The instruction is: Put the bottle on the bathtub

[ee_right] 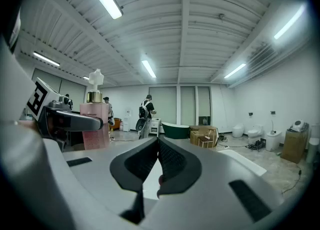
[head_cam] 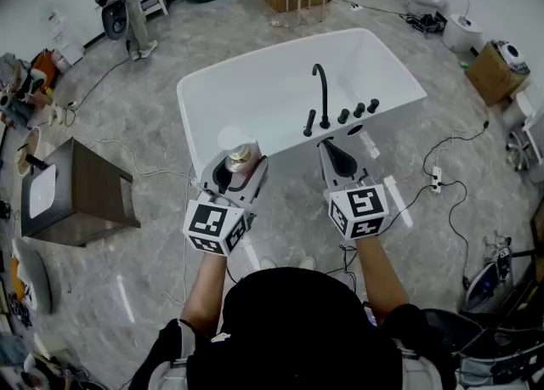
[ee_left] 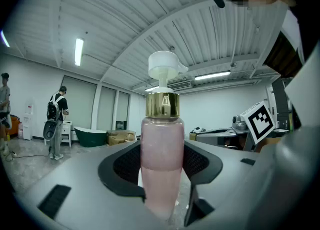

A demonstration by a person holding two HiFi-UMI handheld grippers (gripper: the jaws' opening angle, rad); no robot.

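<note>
Gripping the pump bottle (head_cam: 239, 157) in my left gripper (head_cam: 240, 172), right gripper (head_cam: 333, 153) closed empty, I should next set it on the bathtub rim (head_cam: 189, 115) ahead.

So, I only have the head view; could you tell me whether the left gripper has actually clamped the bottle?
Observer: Yes; in the left gripper view the left gripper has its pads pressing both sides of the pink pump bottle, which stands upright.
Operator: Thank you. Is the right gripper carrying anything?
Observer: No; its own view shows the right gripper with its jaws together and nothing between them.
Operator: And is the pump fitted?
Observer: Yes, a white pump head sits above a gold collar.
</note>
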